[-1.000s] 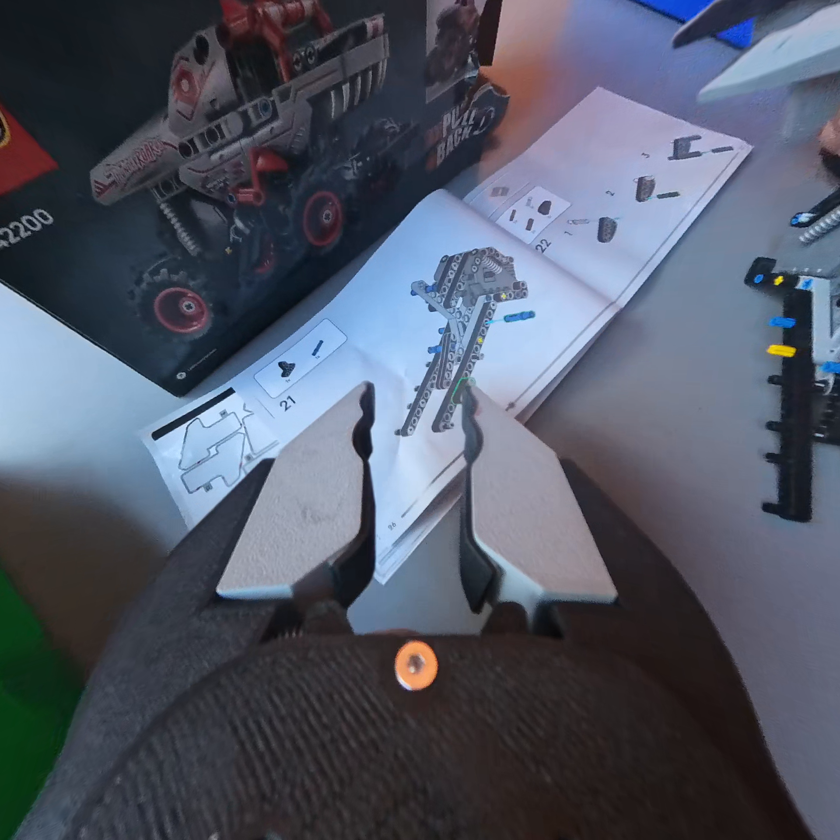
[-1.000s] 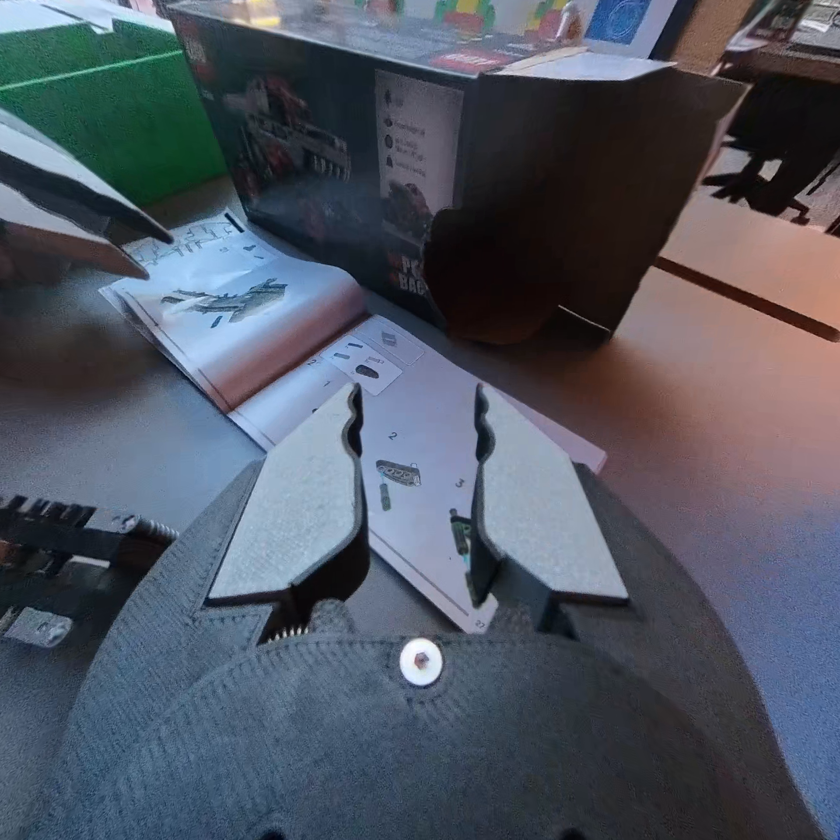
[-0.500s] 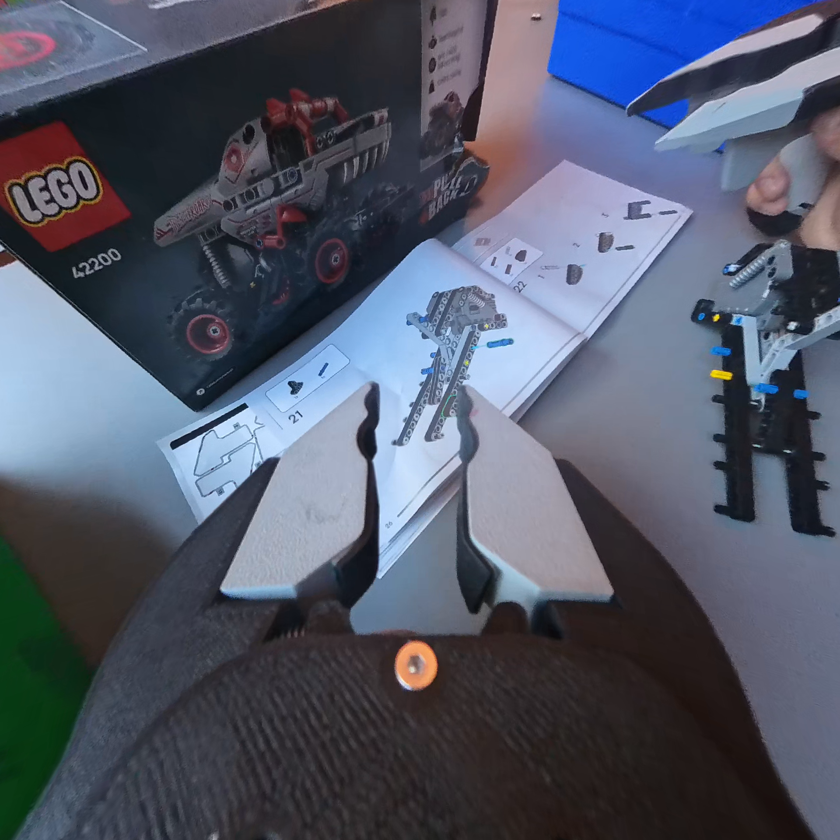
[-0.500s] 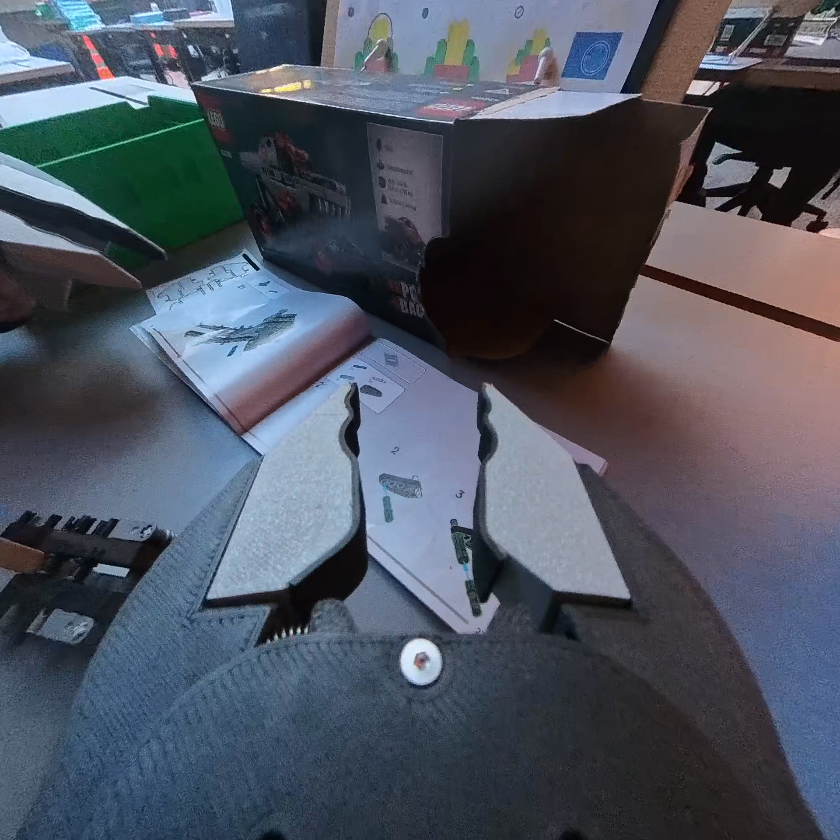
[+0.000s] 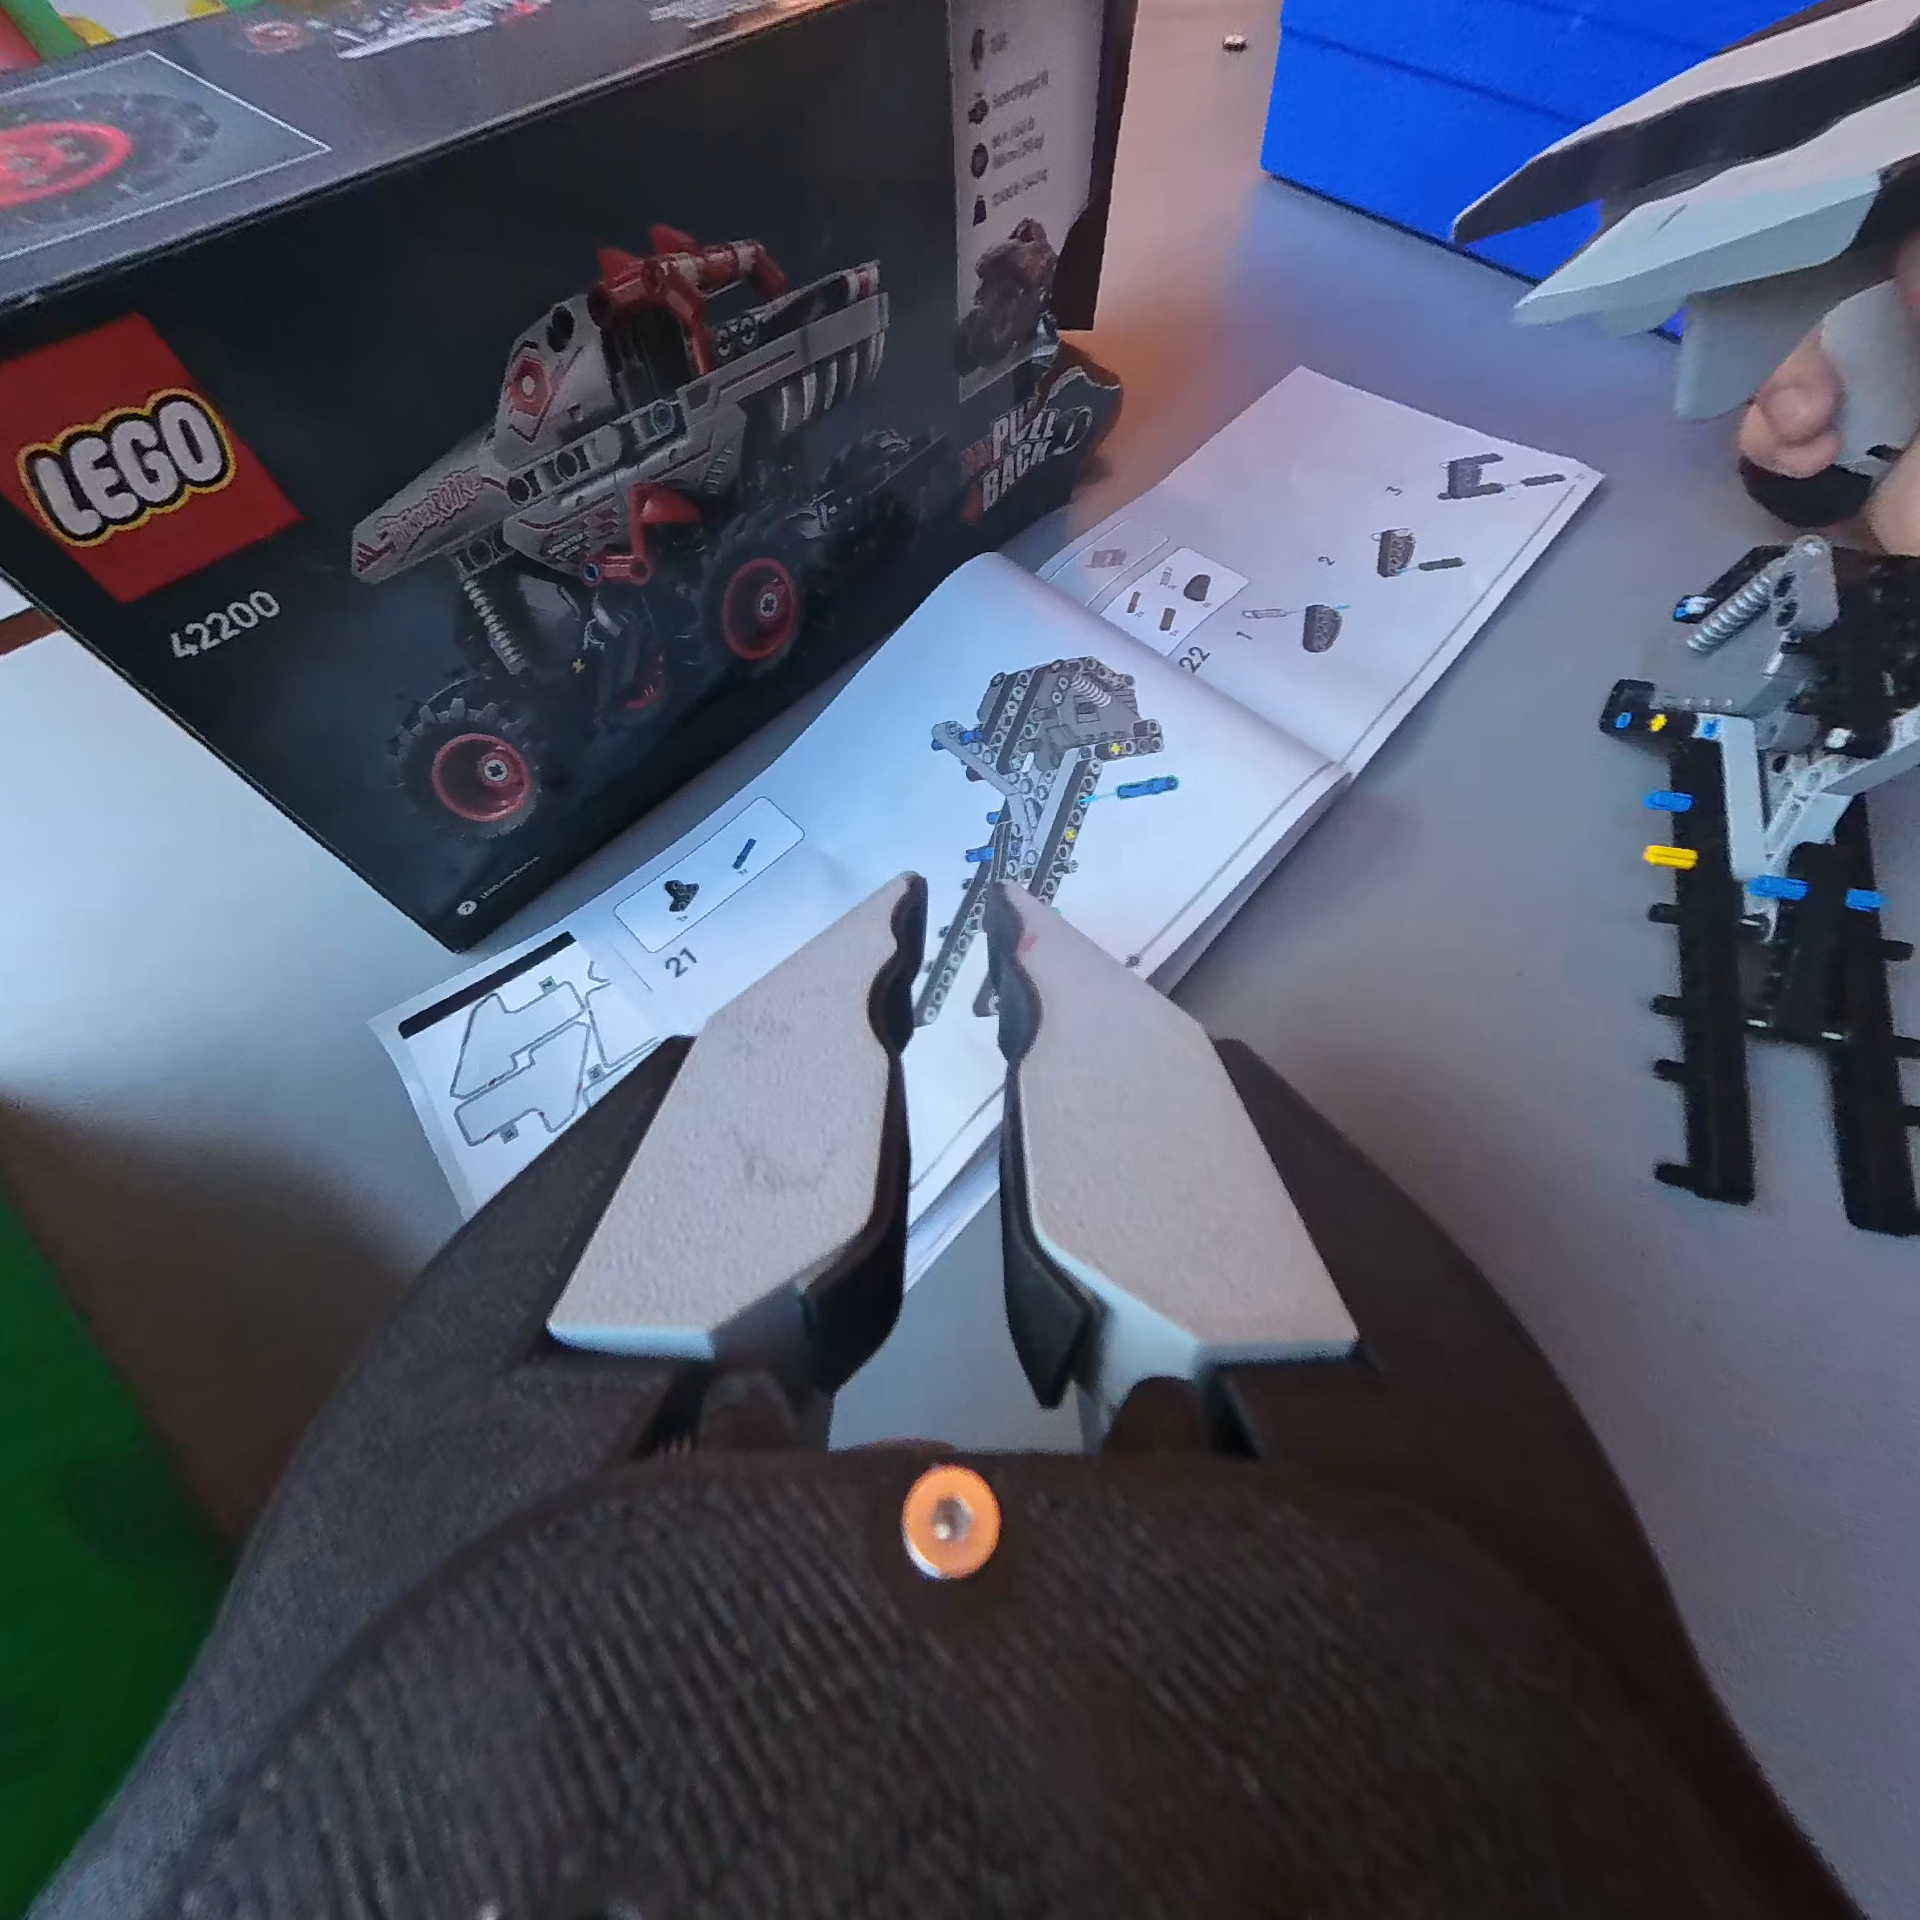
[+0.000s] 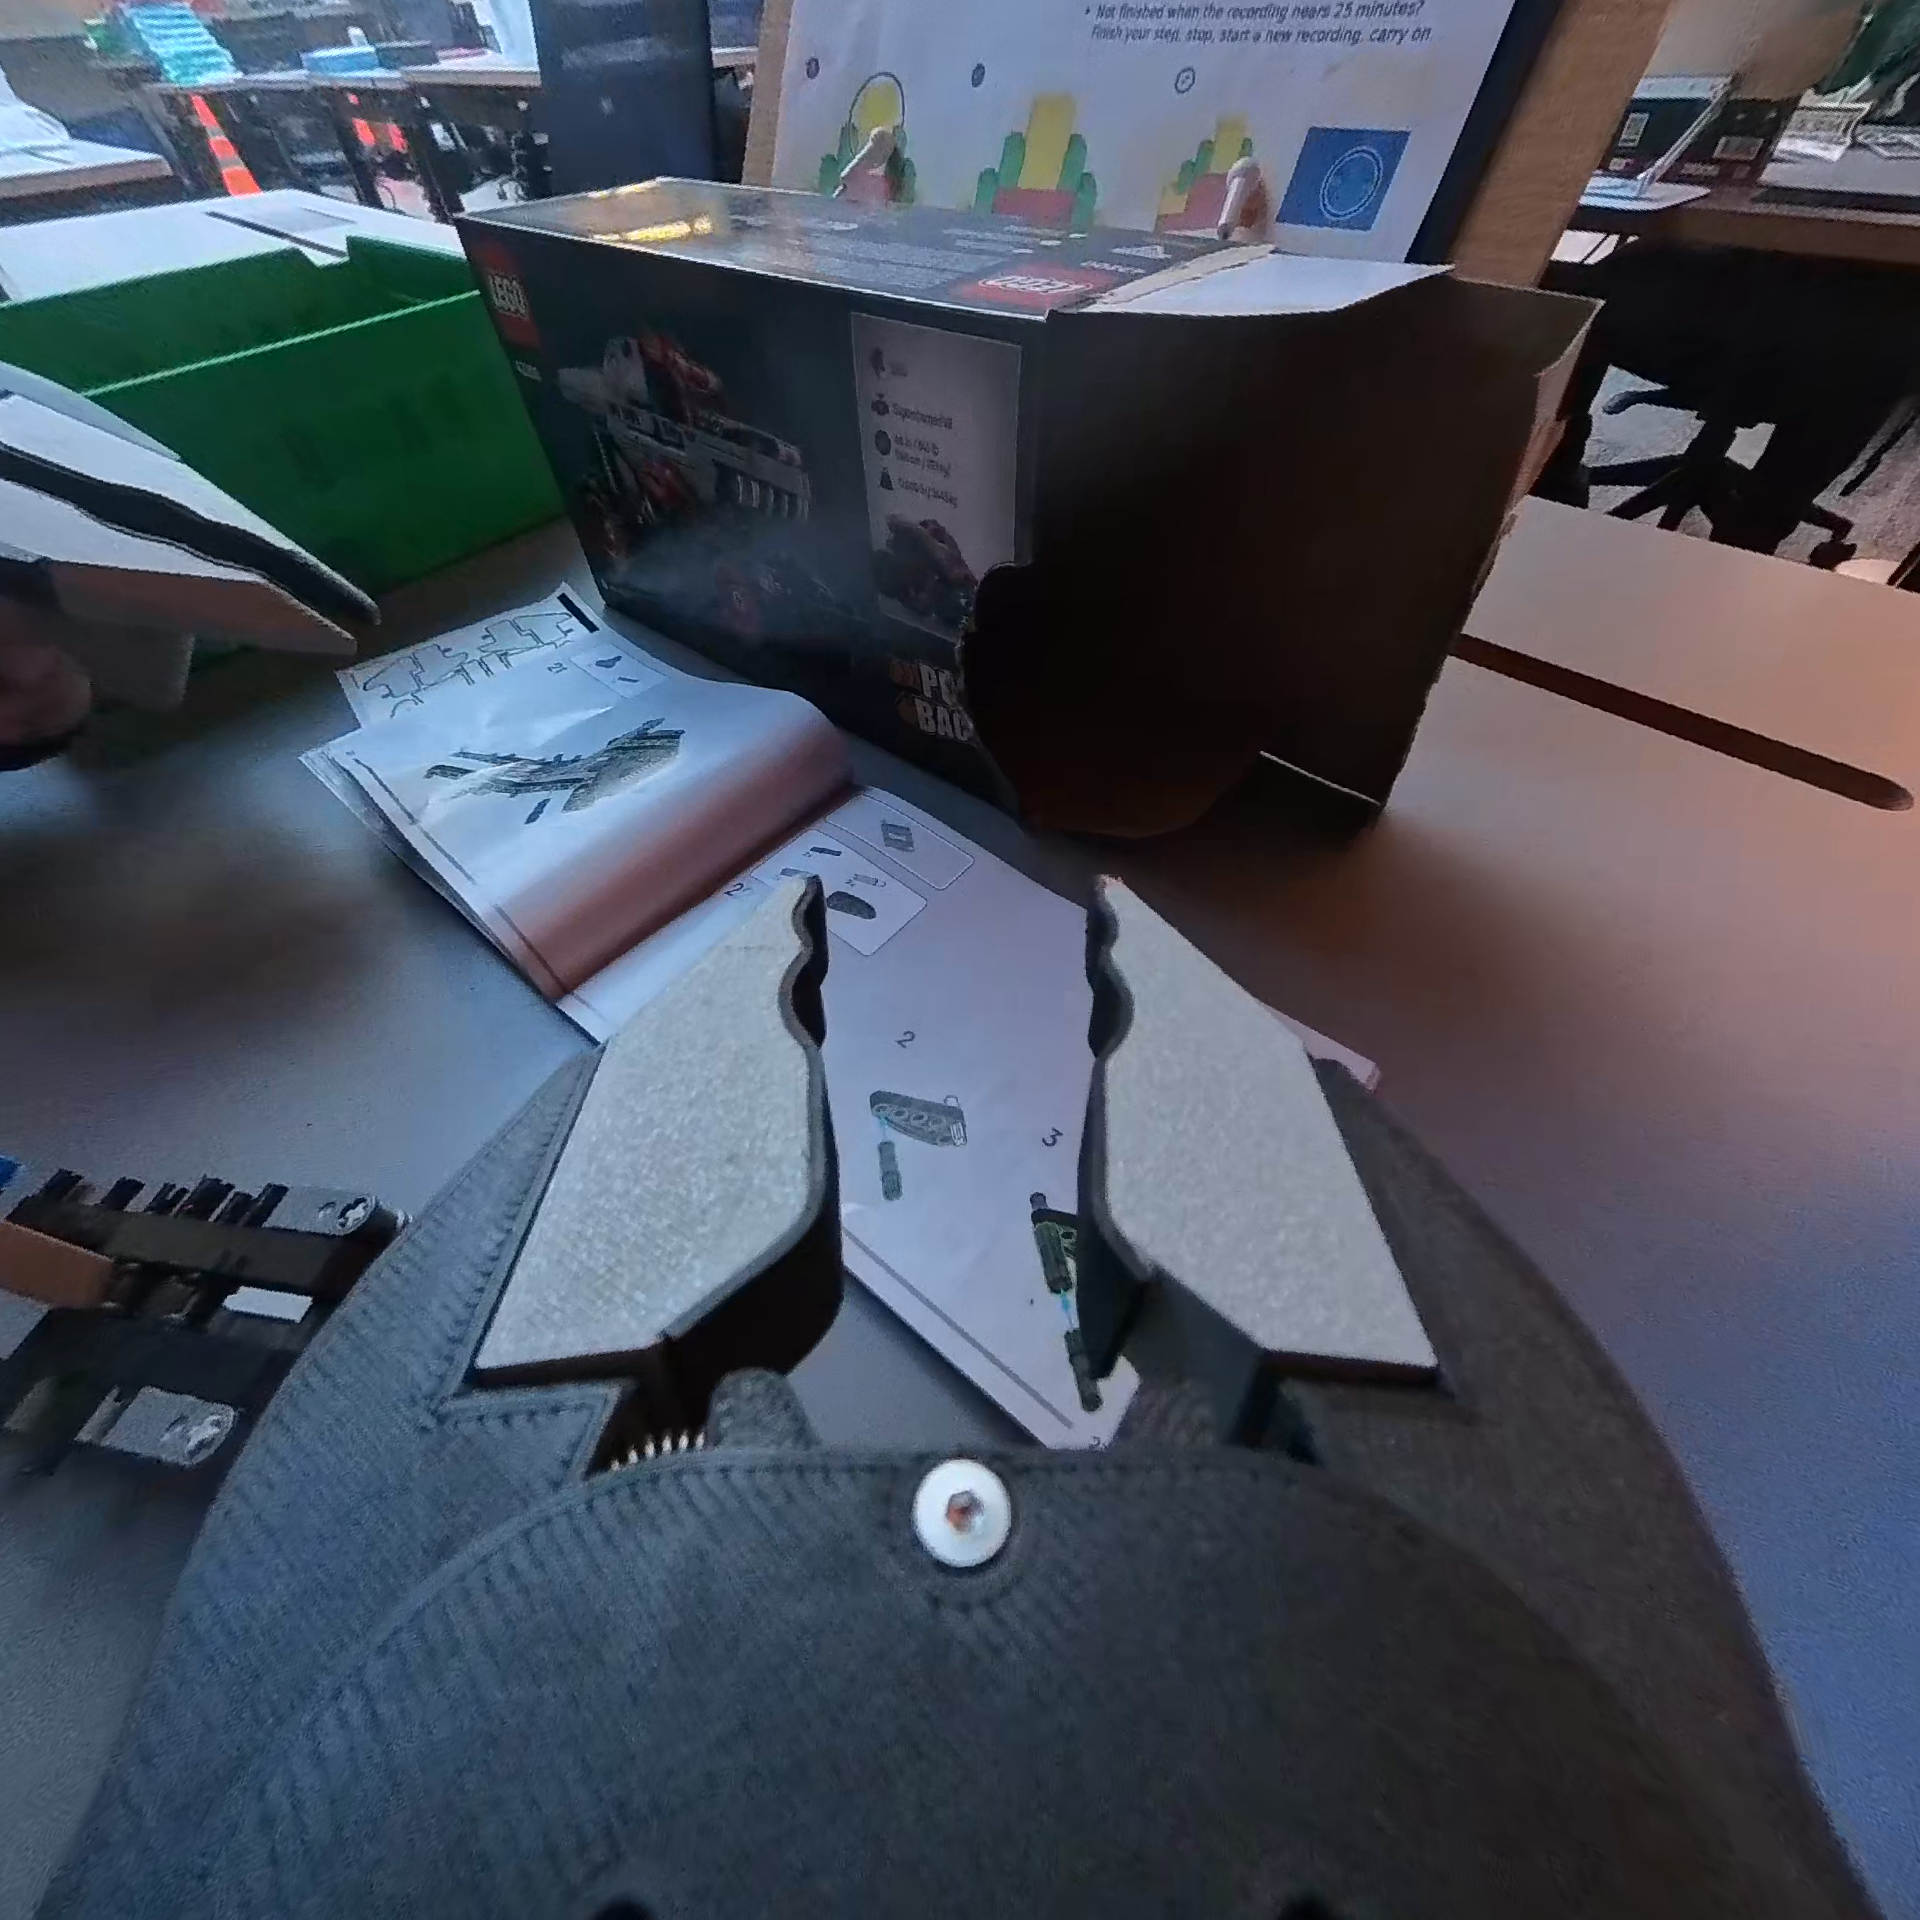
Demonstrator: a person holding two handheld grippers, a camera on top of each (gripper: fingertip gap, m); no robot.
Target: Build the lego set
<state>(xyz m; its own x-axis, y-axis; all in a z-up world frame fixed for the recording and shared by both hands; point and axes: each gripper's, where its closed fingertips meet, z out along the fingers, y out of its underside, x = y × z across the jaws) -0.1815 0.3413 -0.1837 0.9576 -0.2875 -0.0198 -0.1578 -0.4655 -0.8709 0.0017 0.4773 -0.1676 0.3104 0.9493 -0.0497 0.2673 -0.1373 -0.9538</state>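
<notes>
An open instruction booklet lies on the grey table in front of the black set box. A part-built black and grey frame with blue and yellow pins lies to the booklet's right. My left gripper hovers above the booklet's near page, empty, its jaws a narrow gap apart. My right gripper is open wide and empty above the booklet's other page; it also shows at the top right of the left wrist view. The frame lies to the right gripper's lower left.
A green bin stands left of the box, and a blue bin stands at the far right. A poster board stands behind the box. A hand holds the right gripper. Across from one pair of fingers to the other is roughly 25 cm.
The left gripper has pulled back from the booklet and its jaws have narrowed. The right gripper has drawn back and tilted up, so more of the box and the room shows.
</notes>
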